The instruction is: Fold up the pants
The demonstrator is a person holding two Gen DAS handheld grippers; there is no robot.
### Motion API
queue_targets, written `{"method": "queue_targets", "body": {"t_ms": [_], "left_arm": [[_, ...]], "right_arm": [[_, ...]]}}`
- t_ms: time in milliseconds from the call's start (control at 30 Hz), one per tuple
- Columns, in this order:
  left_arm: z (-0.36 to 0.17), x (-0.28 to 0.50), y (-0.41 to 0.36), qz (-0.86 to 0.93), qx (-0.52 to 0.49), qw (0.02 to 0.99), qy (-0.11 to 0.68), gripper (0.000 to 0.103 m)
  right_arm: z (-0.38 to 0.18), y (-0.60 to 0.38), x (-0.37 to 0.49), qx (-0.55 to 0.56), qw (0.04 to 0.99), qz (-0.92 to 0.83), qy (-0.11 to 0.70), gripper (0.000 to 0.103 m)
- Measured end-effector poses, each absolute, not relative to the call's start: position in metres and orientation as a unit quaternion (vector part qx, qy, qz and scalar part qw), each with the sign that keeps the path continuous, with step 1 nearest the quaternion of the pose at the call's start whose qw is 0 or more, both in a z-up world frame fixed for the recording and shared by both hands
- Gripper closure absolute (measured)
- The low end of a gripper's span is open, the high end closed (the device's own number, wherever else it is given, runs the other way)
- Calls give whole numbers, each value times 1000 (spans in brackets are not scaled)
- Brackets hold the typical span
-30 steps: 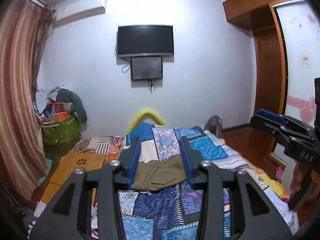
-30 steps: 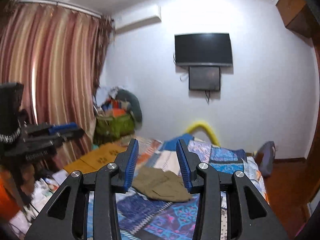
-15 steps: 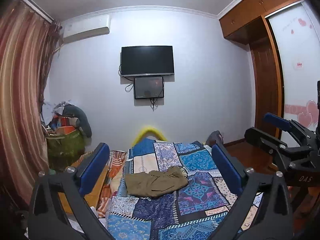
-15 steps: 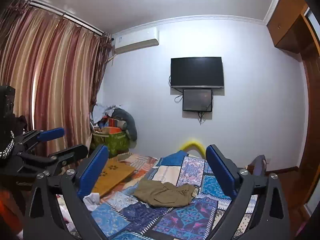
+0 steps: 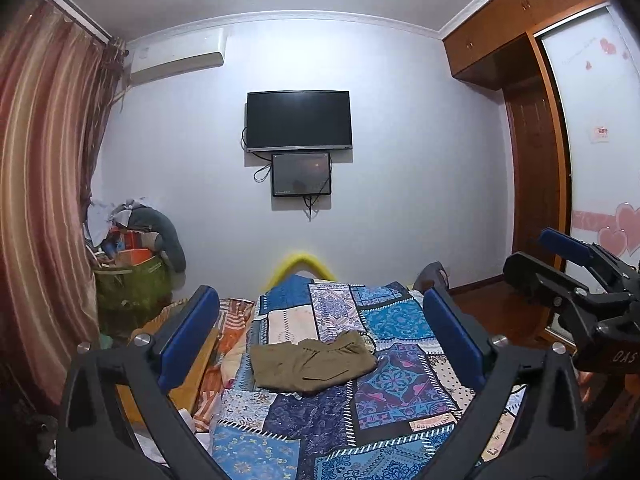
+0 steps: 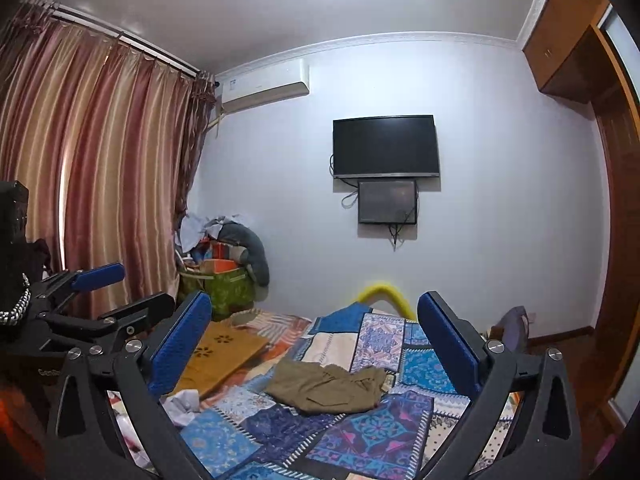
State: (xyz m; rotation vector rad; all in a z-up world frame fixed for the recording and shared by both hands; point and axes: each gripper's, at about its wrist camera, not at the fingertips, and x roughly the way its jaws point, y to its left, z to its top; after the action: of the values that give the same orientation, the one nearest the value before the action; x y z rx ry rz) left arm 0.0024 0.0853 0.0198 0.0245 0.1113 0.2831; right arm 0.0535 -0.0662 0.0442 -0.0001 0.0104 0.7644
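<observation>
Olive-brown pants lie crumpled on the blue patchwork bedspread, mid-bed; they also show in the right wrist view. My left gripper is wide open and empty, held well back from the pants and above the bed. My right gripper is also wide open and empty, equally far back. The right gripper shows at the right edge of the left wrist view, and the left gripper shows at the left of the right wrist view.
A wooden board lies on the bed's left side beside striped cloth. A green bag piled with clutter stands by the curtain. A TV hangs on the far wall. A wardrobe stands at right.
Both grippers have opened from nearly shut to wide open over the last second. Both views have tilted upward and drawn back, so the pants look smaller and lower.
</observation>
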Motion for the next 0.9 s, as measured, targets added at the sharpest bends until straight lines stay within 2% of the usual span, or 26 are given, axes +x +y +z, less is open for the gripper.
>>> {"method": "queue_targets", "body": {"t_ms": [900], "left_arm": [[10, 5, 88, 137, 1, 989, 62, 0]], "right_arm": [[44, -68, 53, -7, 928, 373, 21, 0]]}}
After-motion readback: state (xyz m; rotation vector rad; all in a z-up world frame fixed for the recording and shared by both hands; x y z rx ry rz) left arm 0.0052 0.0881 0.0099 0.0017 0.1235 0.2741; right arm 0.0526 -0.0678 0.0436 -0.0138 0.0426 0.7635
